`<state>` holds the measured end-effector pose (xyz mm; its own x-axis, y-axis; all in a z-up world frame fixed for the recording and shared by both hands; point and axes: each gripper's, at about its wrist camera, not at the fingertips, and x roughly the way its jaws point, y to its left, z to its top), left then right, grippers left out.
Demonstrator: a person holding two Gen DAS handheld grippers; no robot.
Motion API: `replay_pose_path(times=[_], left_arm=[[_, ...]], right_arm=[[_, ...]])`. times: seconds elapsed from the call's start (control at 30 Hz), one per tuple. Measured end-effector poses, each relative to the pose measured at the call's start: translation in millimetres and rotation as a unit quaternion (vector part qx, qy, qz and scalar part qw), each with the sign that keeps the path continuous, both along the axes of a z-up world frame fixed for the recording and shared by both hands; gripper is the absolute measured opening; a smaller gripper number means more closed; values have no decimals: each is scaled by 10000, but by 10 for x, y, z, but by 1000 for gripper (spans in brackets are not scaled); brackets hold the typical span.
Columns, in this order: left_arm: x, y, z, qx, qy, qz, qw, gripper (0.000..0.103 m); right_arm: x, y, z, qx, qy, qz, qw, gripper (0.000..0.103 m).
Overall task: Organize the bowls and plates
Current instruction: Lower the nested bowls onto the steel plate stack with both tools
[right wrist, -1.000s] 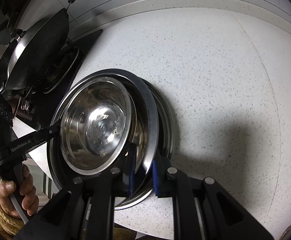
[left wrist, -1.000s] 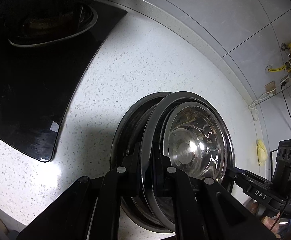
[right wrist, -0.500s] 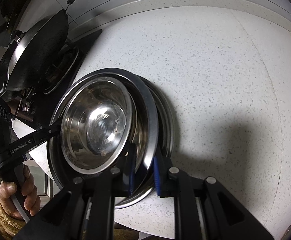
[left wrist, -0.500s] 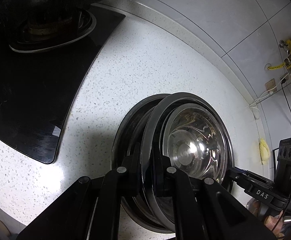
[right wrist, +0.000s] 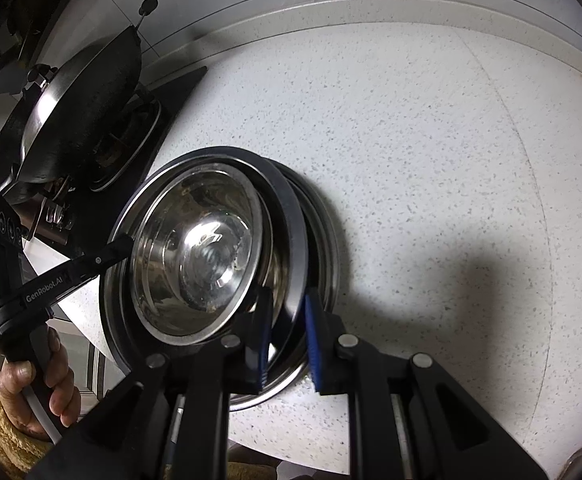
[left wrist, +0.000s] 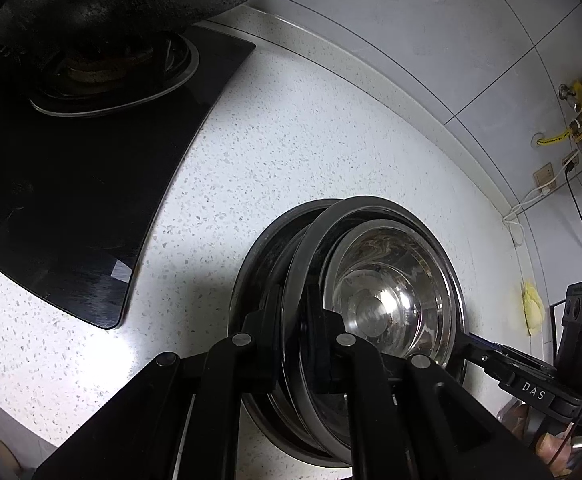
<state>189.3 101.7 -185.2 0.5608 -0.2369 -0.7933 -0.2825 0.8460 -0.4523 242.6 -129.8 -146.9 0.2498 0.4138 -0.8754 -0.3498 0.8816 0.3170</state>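
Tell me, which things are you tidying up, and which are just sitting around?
For the job: shiny steel bowl; dark-rimmed plate under it; another plate underneath; left gripper and right gripper clamping the upper plate's rim.

Just sitting around: black wok, stove, counter, wall socket.

The small bowl [left wrist: 387, 292] is mirror-bright polished steel, nested in a wider dish [right wrist: 291, 216] of duller, darker metal. Under them the countertop [left wrist: 291, 132] is smooth speckled white stone. Left of the bowl, the hob [left wrist: 71, 184] is glossy black glass, and the wok [right wrist: 87, 100] above it looks rough, sooty black.
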Motion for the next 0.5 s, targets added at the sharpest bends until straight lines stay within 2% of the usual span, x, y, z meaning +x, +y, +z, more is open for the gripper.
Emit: replay_pose_path(times=[0.1, 0.17, 0.23, 0.33, 0.4, 0.5], left_arm=[[-37, -1, 45, 71, -59, 11, 10000, 12], [-68, -16, 85, 107, -110, 9, 9999, 20], [-119, -47, 150, 190, -183, 0, 9997, 33], [-186, -95, 245, 317, -308, -27, 9990, 43], [-235, -122, 301, 379, -353, 1, 9987, 48], [-284, -158, 370, 465, -386, 27, 9982, 49]], right_arm=[[-15, -25, 42, 6, -47, -10, 10000, 16], [-43, -39, 85, -23, -131, -4, 9999, 16], [-79, -42, 131, -81, -224, 4, 9997, 16], [-147, -65, 203, -162, -410, 22, 9990, 16], [-193, -77, 248, -203, -536, 32, 9983, 24], [-262, -99, 312, -258, -704, 44, 9972, 25]])
